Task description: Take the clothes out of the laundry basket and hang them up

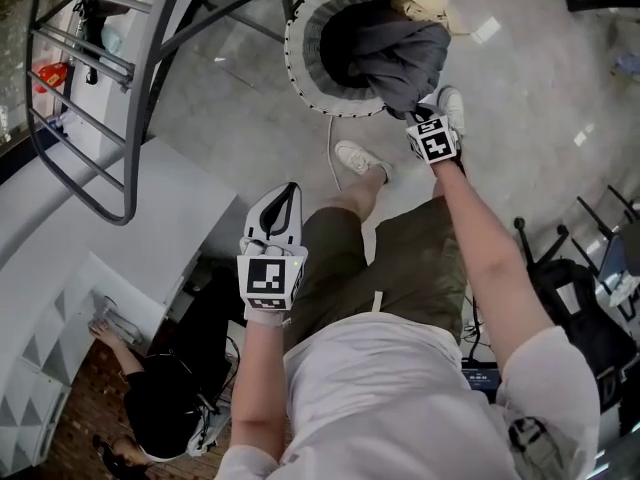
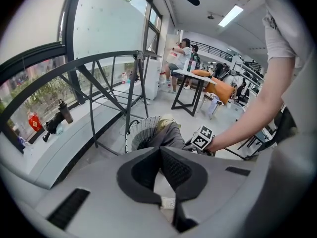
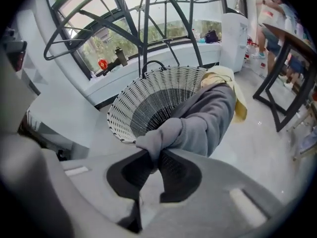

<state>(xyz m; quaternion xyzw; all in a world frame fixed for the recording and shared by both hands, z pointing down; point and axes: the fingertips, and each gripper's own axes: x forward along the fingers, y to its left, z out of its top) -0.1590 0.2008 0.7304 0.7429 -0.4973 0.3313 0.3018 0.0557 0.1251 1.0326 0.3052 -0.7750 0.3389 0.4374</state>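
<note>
A white wicker laundry basket [image 1: 300, 63] stands on the grey floor ahead of my feet. A dark grey garment [image 1: 400, 53] hangs out over its near rim, with a pale yellow cloth [image 1: 425, 3] behind it. My right gripper [image 1: 418, 116] is at the basket's near edge. In the right gripper view it [image 3: 157, 155] is shut on a bunched fold of the grey garment [image 3: 208, 118], above the basket [image 3: 148, 103]. My left gripper [image 1: 290, 193] hovers over my left thigh, well short of the basket. Its jaws [image 2: 160, 150] are shut with nothing between them.
A black metal rack [image 1: 110, 78] curves over the window ledge at left. A black-legged table [image 3: 290, 63] stands right of the basket. Dark bags and stands [image 1: 575, 298] crowd the right. Another person [image 1: 150, 398] crouches at lower left.
</note>
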